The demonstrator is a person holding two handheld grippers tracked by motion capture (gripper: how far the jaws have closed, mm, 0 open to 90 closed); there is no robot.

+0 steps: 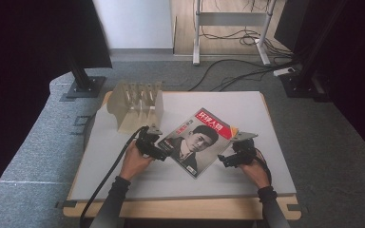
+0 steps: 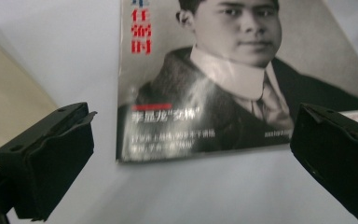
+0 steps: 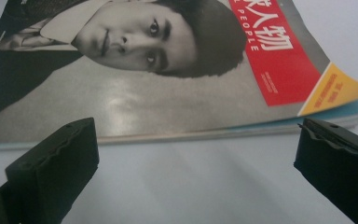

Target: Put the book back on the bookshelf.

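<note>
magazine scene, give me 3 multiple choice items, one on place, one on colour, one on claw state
1. Where does the magazine lie?
A. flat on the table, between both claws
B. inside the wooden rack
C. on the floor

2. What colour is the title band across the cover's top?
A. green
B. red
C. purple

3. How does the left claw stand?
A. shut on the magazine
B. shut on the rack
C. open, gripping nothing

Answers:
1. A: it lies between the left claw and the right claw.
2. B: a red band bears white characters.
3. C: its jaws stand wide apart, short of the magazine's edge.
</note>
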